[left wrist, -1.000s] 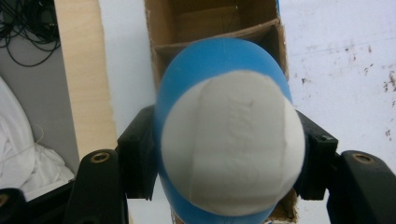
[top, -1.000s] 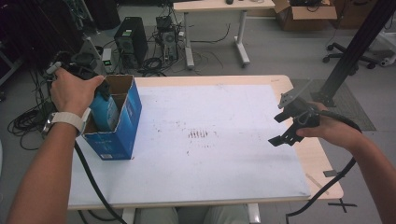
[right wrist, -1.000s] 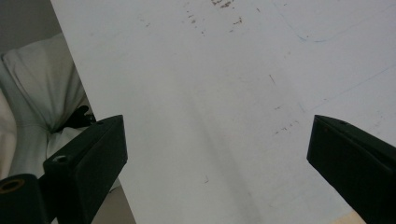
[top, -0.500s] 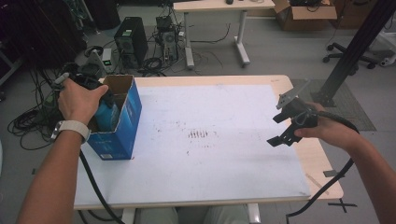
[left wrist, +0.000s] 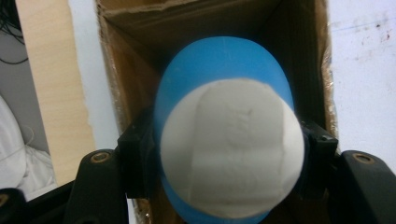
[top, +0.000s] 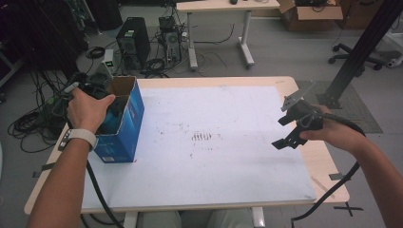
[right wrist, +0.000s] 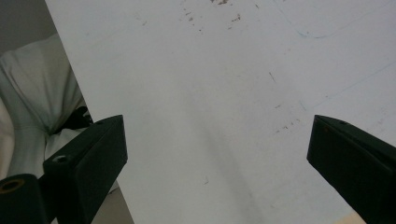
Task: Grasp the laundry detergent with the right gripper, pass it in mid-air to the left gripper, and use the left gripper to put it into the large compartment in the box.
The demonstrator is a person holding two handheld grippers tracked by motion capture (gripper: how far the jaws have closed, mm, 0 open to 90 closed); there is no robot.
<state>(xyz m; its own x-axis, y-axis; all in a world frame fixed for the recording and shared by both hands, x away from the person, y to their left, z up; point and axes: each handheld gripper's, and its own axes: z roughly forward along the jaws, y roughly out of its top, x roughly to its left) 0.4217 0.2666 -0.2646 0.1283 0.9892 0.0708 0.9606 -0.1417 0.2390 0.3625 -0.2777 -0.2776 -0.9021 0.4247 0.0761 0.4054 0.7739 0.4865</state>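
While the left gripper (left wrist: 224, 154) is clamping a smooth, egg-shaped blue object (left wrist: 224, 74) between its black jaws, the rounded white end of that object is facing back toward the gripper's camera, showing a matte, slightly dimpled surface with faint raised panels. Its long axis is running straight ahead of the jaws, pointing down into the open cardboard box (left wrist: 130, 88), whose raw brown inner walls are closing around it on both sides. From above, the left hand (top: 88, 109) is sitting over the box's opening, and the box's glossy blue outer face (top: 130, 123) is standing on the white tabletop (top: 228, 156). Off at the table's far side, the right gripper (right wrist: 217, 163) is hovering with jaws spread wide above the scuffed white surface.
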